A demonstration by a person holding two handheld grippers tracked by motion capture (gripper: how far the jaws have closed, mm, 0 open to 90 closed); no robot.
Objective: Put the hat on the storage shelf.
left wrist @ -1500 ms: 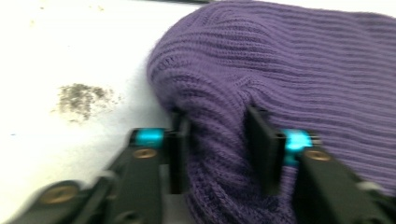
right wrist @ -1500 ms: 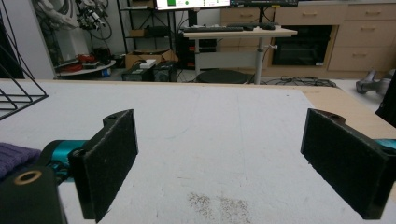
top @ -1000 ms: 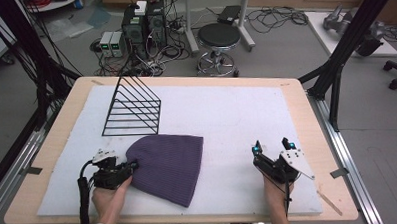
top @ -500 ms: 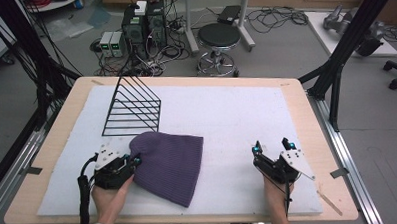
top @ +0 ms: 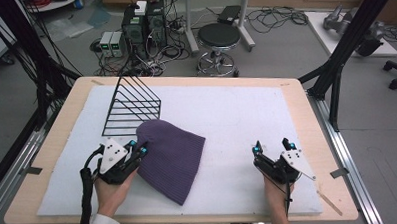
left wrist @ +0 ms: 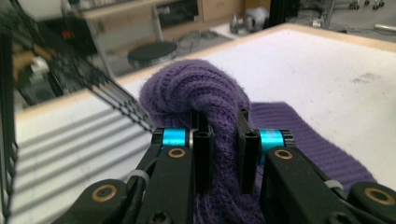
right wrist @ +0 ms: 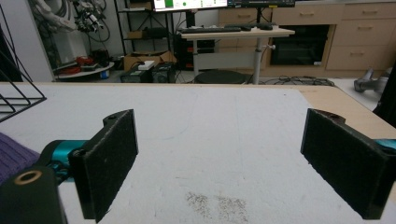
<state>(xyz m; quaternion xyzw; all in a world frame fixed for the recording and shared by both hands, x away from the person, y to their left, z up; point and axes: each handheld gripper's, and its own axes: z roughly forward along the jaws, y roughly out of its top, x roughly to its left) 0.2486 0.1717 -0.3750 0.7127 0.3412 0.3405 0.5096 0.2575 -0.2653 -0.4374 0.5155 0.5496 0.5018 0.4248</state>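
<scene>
A purple knit beanie (top: 170, 155) lies on the white mat, left of centre. My left gripper (top: 136, 148) is shut on its left edge; in the left gripper view the bunched knit (left wrist: 205, 100) is pinched between the two black jaws and rises above them. My right gripper (top: 273, 148) rests near the front right of the mat, open, with nothing between its wide-spread pads (right wrist: 112, 158). A corner of the beanie (right wrist: 11, 156) shows at the left in the right gripper view.
A black wire rack (top: 131, 104) stands at the back left of the mat, just behind the beanie. The wooden table edge (top: 307, 118) frames the white mat. A stool (top: 219, 41) and computer boxes stand on the floor beyond.
My left gripper has pushed the beanie's left edge rightward and slightly back, bunching the fabric. The right gripper has stayed where it was.
</scene>
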